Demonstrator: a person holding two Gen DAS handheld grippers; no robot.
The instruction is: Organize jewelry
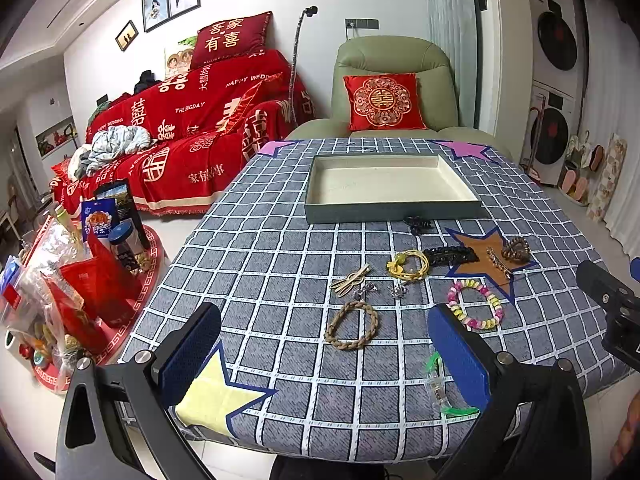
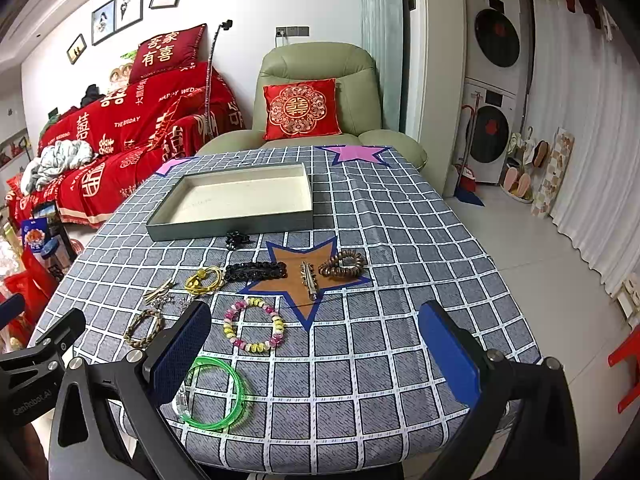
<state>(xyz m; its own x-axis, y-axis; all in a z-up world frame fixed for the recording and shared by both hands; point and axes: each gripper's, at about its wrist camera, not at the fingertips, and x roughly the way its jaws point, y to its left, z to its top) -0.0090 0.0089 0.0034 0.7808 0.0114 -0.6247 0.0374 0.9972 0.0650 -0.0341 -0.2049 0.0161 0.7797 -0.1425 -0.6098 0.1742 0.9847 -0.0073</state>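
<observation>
Glossy green bangle [image 2: 218, 392] lies by the wide-spread right gripper [image 2: 316, 356]; left gripper [image 1: 324, 356] equally wide, empty, before a braided bracelet [image 1: 352, 325]; beaded bracelet [image 2: 255, 325] nearby; shallow rectangular tray [image 2: 188, 228] beyond.

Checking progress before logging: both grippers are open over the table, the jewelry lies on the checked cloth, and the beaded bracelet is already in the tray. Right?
Not quite. The tray holds nothing; the beaded bracelet lies on the checked cloth near the brown star, as the right wrist view shows. The left gripper and right gripper are open.
</observation>
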